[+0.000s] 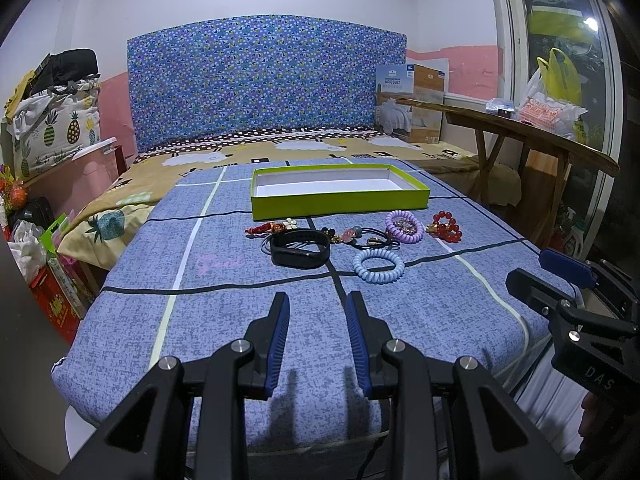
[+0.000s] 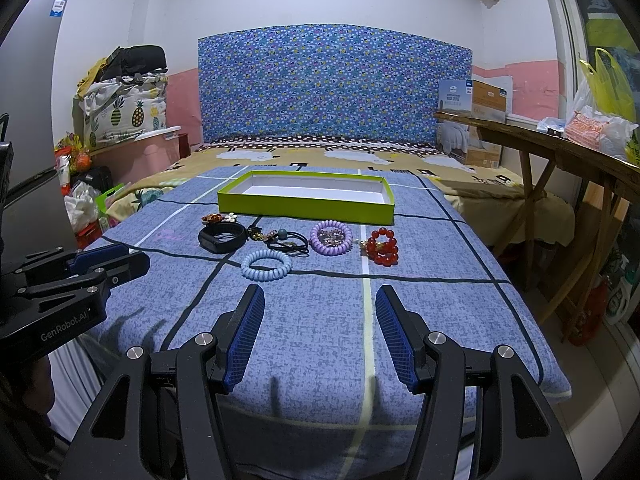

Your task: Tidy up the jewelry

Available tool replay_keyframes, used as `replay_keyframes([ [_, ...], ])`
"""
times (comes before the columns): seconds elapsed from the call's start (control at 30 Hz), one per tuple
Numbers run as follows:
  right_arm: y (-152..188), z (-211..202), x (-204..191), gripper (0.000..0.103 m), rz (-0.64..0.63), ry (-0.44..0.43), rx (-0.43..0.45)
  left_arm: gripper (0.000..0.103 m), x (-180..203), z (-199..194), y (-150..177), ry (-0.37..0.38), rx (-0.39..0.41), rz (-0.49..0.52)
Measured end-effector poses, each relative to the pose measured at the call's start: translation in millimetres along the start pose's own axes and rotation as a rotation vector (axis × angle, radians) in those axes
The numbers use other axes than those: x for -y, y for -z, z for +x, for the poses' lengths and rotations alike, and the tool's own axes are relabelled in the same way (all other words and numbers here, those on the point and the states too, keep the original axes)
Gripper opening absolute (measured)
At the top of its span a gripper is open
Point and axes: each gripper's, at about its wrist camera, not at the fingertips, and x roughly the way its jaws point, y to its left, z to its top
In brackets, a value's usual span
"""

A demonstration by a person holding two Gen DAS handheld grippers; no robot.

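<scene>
I see a blue woven-look checked cloth (image 2: 320, 320) over the work surface, flat, thin pale and dark lines crossing it. The landmark is the lime-green shallow rectangular tray (image 2: 306, 205), cardboard-like, white inside, nothing in it. The jewelry lies in a loose row just in front of the tray, none touching it: black smooth wristband (image 2: 222, 237) off the tray's left front corner, pale blue coiled spiral ring (image 2: 266, 265) furthest forward from the tray, lilac coiled ring (image 2: 330, 237) off its right half, red glossy bead bracelet (image 2: 383, 247) past its right front corner. Small charms and black elastic ties (image 2: 286, 242) sit between band and lilac ring.

My left gripper (image 1: 317, 340) is released, ribbed blue pads parted, holding nothing, well short of the jewelry. My right gripper (image 2: 320, 336) is also spread wide and empty, the blue coil ahead and slightly left of it.
</scene>
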Motion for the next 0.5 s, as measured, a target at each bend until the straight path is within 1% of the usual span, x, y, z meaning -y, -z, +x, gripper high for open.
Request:
replay_keyframes([
  [0.5, -1.9, -4.8, -0.4, 0.058, 0.0, -0.001, -0.003, 0.031, 0.0, -0.2, 0.2, -0.002, -0.003, 0.001],
])
